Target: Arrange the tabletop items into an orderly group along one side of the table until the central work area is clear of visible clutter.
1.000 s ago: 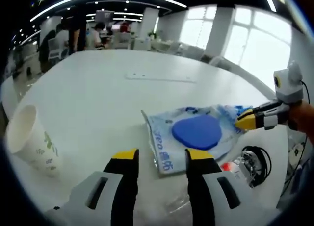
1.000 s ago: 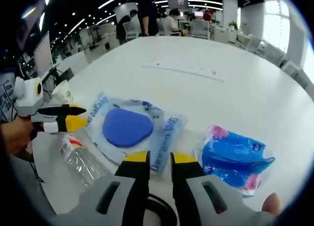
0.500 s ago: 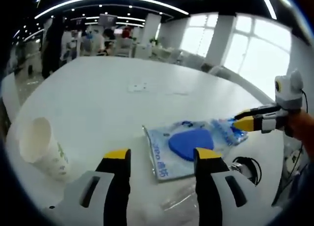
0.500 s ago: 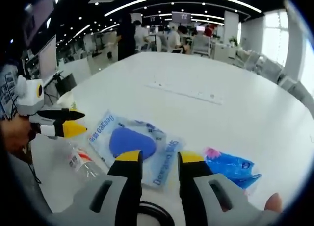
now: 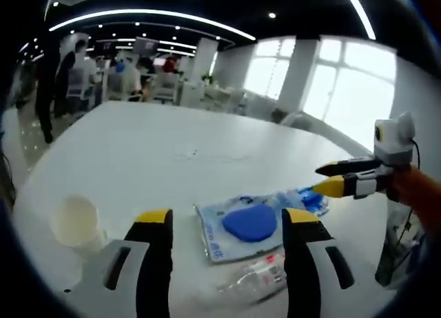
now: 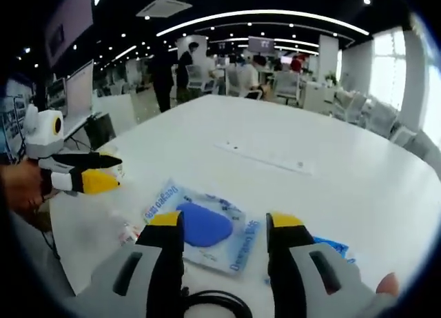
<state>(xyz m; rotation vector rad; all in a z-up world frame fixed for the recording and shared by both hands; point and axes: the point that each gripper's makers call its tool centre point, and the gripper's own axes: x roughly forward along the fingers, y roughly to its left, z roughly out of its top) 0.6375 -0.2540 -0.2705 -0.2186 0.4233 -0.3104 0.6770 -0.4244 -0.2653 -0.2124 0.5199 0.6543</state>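
- The clear plastic packet with a flat blue teardrop-shaped pad inside (image 5: 248, 223) lies flat on the white tabletop (image 5: 151, 166), near the edge closest to the person; it serves as the landmark below.
- In the left gripper view, the left gripper (image 5: 227, 225) hangs above the tabletop with its yellow-tipped jaws spread wide, holding nothing; the packet shows between them.
- A white paper cup (image 5: 74, 225) stands upright well to the left of the packet, just beside the left jaw.
- A clear, crumpled plastic bottle with a red-and-white label (image 5: 258, 276) lies on its side just in front of the packet, on the side nearer the person.
- A blue crinkled plastic bag (image 5: 308, 199) lies against the packet's far right corner.
- The right gripper (image 5: 327, 179) enters from the right, above that blue bag, jaws nearly together with nothing between them.
- In the right gripper view, the right gripper (image 6: 226, 227) is wide open and empty, with the packet (image 6: 204, 228) between its jaws.
- The blue bag (image 6: 332, 247) peeks out to the right of the packet, and a black cable loop (image 6: 213, 303) lies in front of it.
- The left gripper (image 6: 110, 173) sits to the left of the packet; how far it is open I cannot tell here.
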